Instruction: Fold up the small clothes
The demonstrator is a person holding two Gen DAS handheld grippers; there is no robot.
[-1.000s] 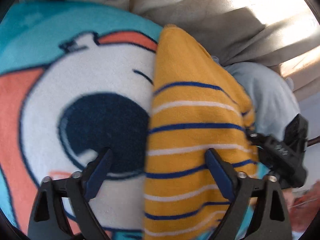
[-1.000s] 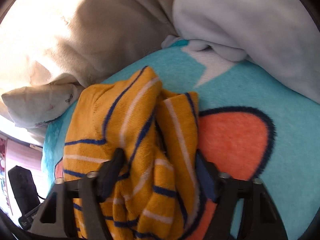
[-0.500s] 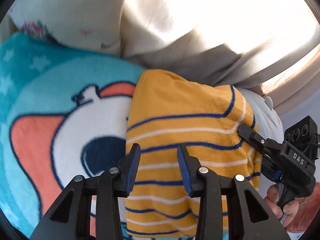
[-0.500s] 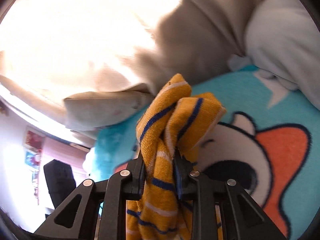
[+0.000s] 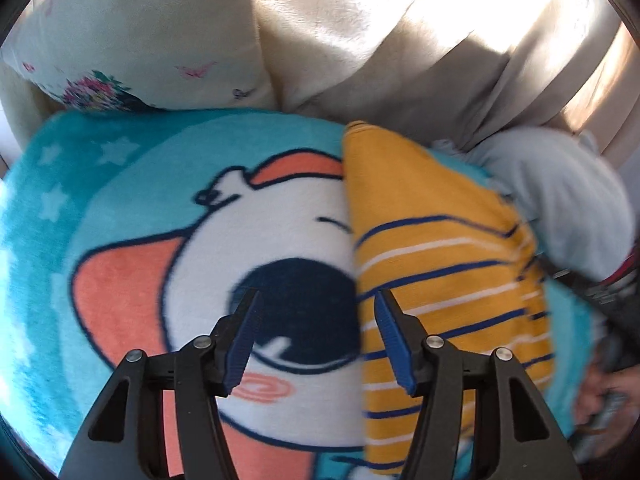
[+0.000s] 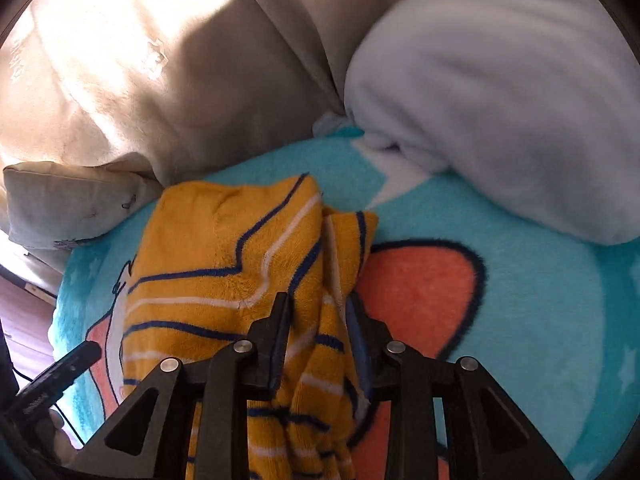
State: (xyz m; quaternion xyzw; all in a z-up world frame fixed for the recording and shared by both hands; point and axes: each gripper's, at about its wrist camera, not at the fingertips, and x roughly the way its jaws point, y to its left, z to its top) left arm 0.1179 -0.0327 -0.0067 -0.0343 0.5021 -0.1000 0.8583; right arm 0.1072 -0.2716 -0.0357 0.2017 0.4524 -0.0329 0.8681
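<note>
A small yellow garment with blue and white stripes lies folded on a turquoise cartoon blanket. My left gripper is open and empty, hovering over the blanket's dark blue patch, with its right finger at the garment's left edge. In the right wrist view the garment lies bunched, and my right gripper has its jaws partly open around a fold of it.
A pale blue fleece bundle lies at the blanket's far right. A beige cover and a floral pillow line the back. The other gripper's body shows at the lower left of the right wrist view.
The garment was lifted by both shut grippers and has been laid back down. My left gripper has opened and let go; my right gripper's jaws have loosened.
</note>
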